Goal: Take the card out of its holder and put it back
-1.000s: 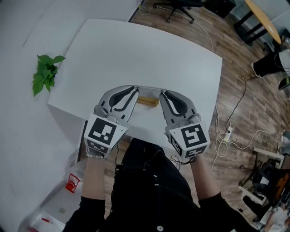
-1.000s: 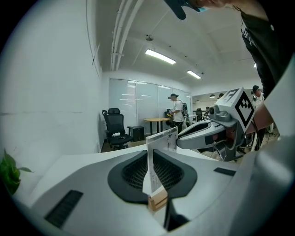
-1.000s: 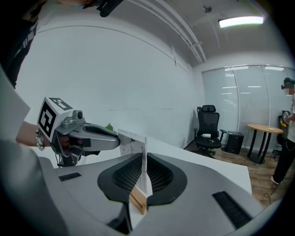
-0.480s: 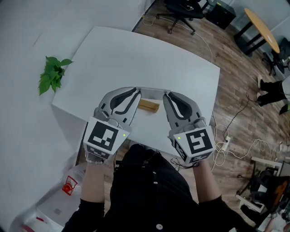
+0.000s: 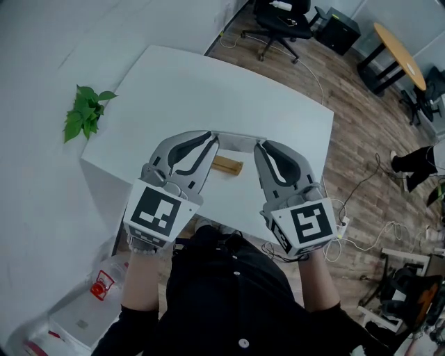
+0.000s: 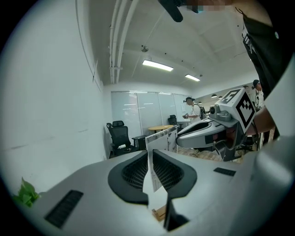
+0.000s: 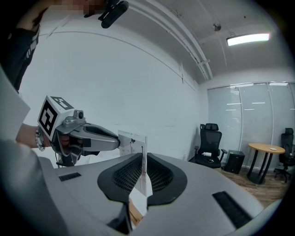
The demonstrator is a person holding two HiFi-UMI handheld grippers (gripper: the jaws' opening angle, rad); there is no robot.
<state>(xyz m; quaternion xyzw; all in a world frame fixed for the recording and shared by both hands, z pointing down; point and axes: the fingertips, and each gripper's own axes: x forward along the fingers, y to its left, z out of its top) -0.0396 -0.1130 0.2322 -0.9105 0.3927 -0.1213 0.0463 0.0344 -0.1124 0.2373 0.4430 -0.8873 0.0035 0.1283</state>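
A white printed card [image 5: 237,143] hangs above the white table [image 5: 208,83], held at both ends. My left gripper [image 5: 212,141] is shut on its left end and my right gripper [image 5: 259,147] on its right end. Just below the card, near the table's front edge, lies the small wooden holder [image 5: 227,165]. In the left gripper view the card [image 6: 155,177] stands edge-on between the black pads [image 6: 134,173], with the holder [image 6: 160,213] underneath and the right gripper [image 6: 209,128] opposite. The right gripper view shows the card [image 7: 138,184] pinched likewise, and the left gripper [image 7: 87,138] across from it.
A green plant [image 5: 86,111] sits left of the table by the wall. Behind the table are an office chair [image 5: 278,15] and a round wooden table [image 5: 400,43]. Cables [image 5: 361,215] trail on the wooden floor at right. A person [image 6: 192,110] stands far off.
The head view has shifted a little. Both grippers keep their hold on the card above the holder, with no clear move.
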